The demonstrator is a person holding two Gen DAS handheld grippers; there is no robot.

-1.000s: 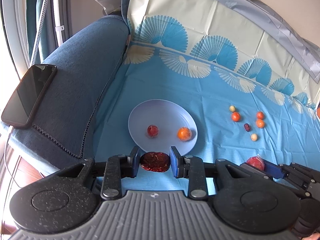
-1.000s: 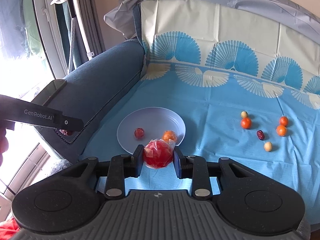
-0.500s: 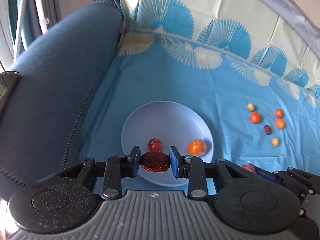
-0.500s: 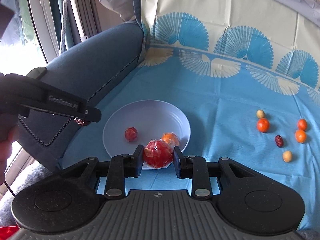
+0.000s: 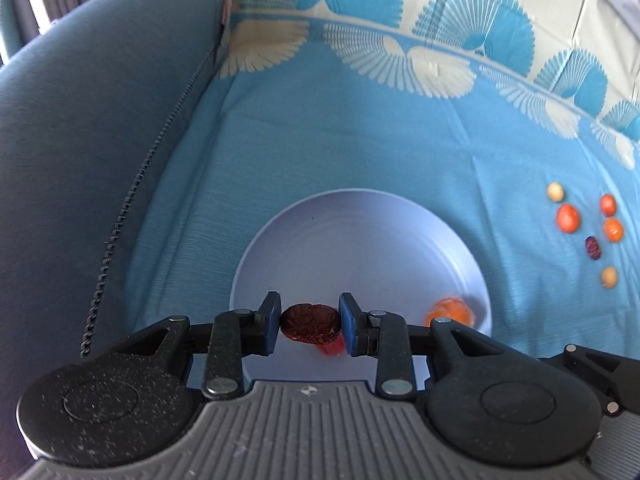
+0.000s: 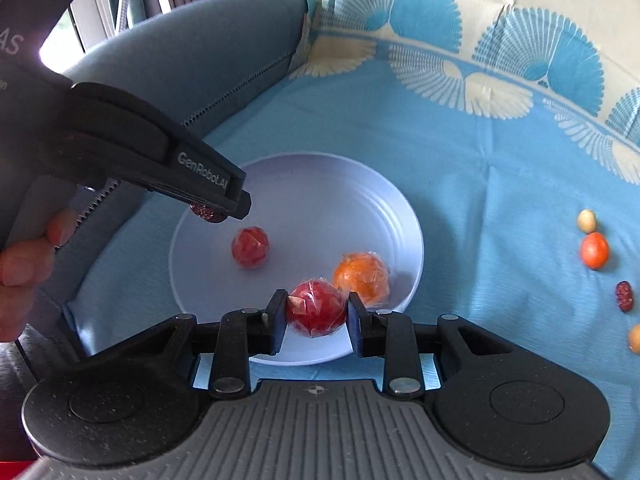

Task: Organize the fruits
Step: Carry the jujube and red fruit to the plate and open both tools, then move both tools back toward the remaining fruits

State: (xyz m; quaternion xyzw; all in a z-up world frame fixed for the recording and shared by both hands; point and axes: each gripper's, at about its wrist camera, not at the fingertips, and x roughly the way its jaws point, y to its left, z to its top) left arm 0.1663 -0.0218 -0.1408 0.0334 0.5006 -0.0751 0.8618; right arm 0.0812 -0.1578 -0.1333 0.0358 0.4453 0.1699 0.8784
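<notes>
Over plate (image 6: 404, 216): left gripper (image 5: 310, 326) clamps date (image 5: 310, 323), right gripper (image 6: 318, 314) wrapped tomato (image 6: 316, 308).

Your left gripper (image 5: 310, 330) is hiding most of the red wrapped fruit (image 5: 332, 349) on the plate (image 5: 360, 216); only a blurred sliver is showing under the date (image 5: 310, 323). In the right wrist view, that date (image 6: 207, 213) is peeking out as a scrap, and the picture's edge is cutting off your hand (image 6: 24, 276) and one pale fruit (image 6: 635, 338).

Both wrist views steeply above plate (image 5: 360, 216)
</notes>
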